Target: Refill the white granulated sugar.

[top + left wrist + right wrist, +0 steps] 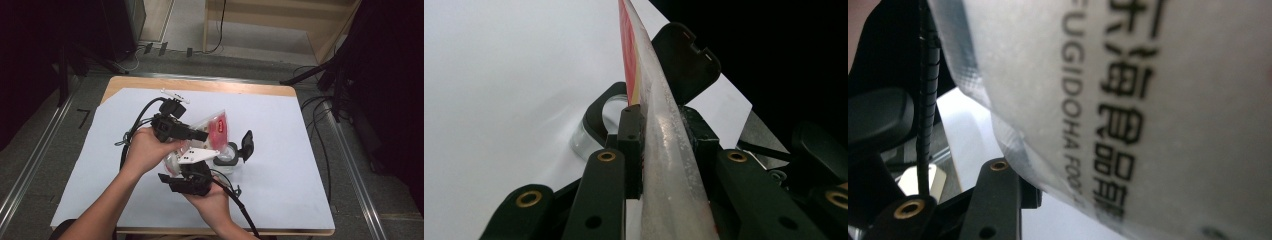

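The clear food bag (212, 131) is held up over the table (280, 150) – its long axis tilted toward the open jar (226, 158) just beside and below it. The left gripper (663, 131) is seen clamped on the bag's edge; the right gripper (186, 176) is pressed against the bag's lower part – its grip cannot be told. Nothing can be made out inside the jar, whose lid (247, 144) stands flipped up.

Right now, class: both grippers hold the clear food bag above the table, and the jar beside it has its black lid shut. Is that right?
Not quite. The high view shows the jar with its black lid flipped open and standing up. The rest holds: the left gripper and the right gripper hold the clear food bag above the table.
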{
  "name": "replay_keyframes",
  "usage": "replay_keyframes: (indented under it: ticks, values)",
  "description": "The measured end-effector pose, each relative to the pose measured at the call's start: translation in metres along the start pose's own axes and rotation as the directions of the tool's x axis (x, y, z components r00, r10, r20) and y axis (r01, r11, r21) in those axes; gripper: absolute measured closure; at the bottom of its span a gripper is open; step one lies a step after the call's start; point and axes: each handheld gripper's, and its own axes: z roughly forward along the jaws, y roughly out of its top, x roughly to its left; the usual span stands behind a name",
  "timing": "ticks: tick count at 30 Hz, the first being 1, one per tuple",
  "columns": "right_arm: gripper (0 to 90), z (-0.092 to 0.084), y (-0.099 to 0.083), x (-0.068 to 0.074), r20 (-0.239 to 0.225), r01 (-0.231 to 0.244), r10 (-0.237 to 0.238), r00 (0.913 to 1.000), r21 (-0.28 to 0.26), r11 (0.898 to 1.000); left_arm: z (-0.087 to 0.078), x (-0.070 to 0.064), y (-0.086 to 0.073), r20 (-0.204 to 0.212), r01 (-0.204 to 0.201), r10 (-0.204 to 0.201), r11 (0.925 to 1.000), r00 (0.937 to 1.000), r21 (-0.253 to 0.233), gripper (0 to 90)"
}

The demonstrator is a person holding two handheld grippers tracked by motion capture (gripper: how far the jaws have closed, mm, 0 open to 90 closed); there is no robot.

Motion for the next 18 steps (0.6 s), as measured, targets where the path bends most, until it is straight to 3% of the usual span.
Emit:
replay_keyframes:
  ticks: [6, 12, 18]
  values:
    - [59.8, -0.0019, 0.0032, -0.0027, -0.013, -0.013, 0.013, 0.9998, -0.02, 1.0, -0.0001, -0.0069, 0.0053, -0.042, -0.02, 0.021, 0.9997, 0.9989, 0.016, 75.0]
    - [61.7, -0.0016, 0.0, 0.0015, -0.001, 0.038, -0.038, 0.9993, -0.016, 0.999, 0.0001, -0.0093, 0.0045, -0.033, -0.024, 0.025, 0.9993, 0.9991, 0.027, 75.1]
    - [62.8, -0.0004, -0.0022, 0.0015, -0.005, 0.027, -0.028, 0.9996, -0.013, 1.0, 0.0027, -0.0075, 0.002, -0.035, -0.01, 0.011, 0.9997, 0.9993, 0.023, 74.7]
